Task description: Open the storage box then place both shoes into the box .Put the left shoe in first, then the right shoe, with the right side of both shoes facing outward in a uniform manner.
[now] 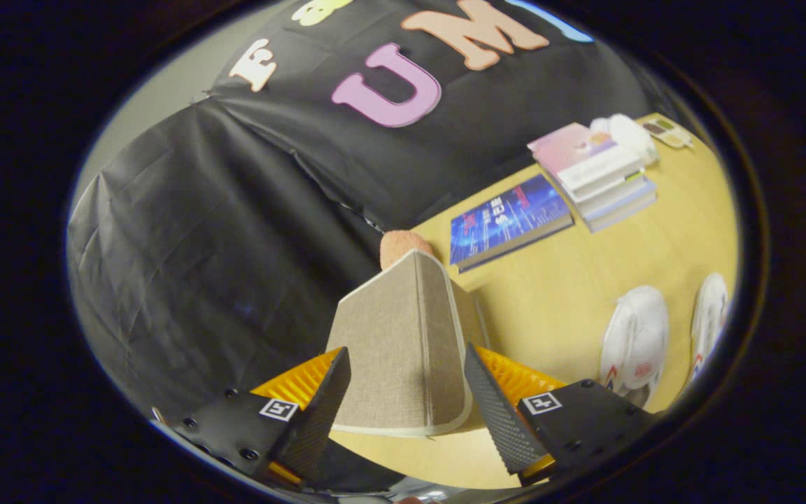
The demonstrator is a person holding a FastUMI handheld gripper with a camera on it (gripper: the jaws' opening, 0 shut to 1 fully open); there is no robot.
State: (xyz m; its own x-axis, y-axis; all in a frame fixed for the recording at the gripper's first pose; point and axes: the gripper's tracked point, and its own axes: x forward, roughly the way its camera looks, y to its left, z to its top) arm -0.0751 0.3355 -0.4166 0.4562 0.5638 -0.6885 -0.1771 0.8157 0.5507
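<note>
Gripper (406,392) jaws pinching a beige fabric lid (403,343), one jaw on each side, lid lifted and tilted above the worktop (571,294). Just beyond the right jaw, two white shoes (637,343) side by side. Farther off, a blue book (508,220) lying flat, then a stack of books (602,175) near the black wall.
</note>
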